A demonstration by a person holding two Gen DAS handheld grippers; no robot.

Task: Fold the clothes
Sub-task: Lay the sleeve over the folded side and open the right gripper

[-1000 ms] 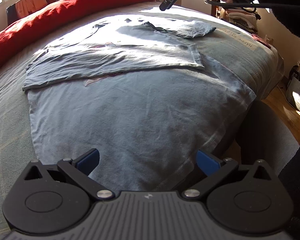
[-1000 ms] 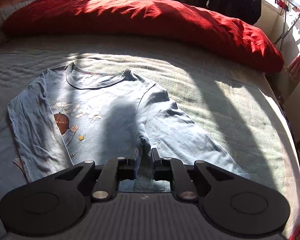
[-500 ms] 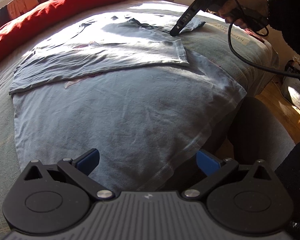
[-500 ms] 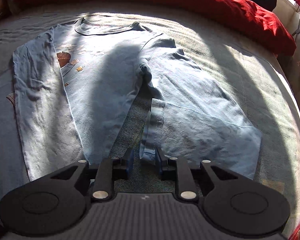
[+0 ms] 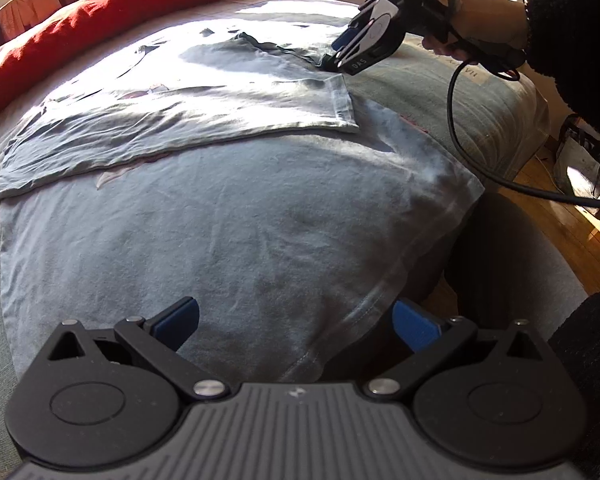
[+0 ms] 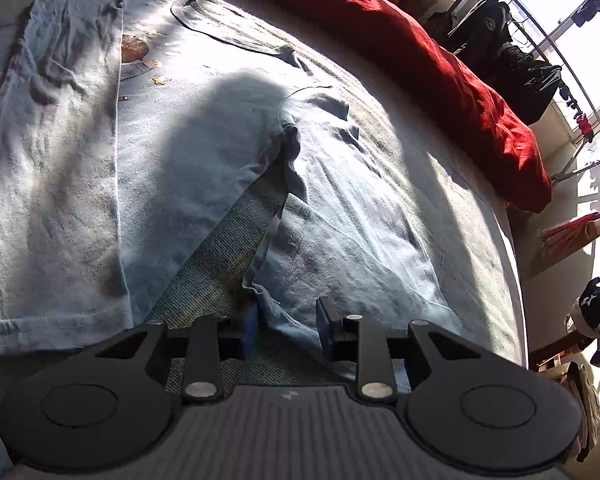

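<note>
Judging from the bed [image 5: 480,112], you've folded one sleeve [image 5: 172,128] across the blue long-sleeved shirt [image 5: 228,232]; your right gripper [image 6: 286,330] straddles the other sleeve's cuff [image 6: 276,312] unclenched (left gripper [image 5: 296,320] gapes empty), body folds remaining.

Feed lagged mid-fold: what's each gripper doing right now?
Left gripper: open wide, holding nothing, above the shirt hem.
Right gripper: open, straddling the sleeve cuff, pads not pressing it.
</note>
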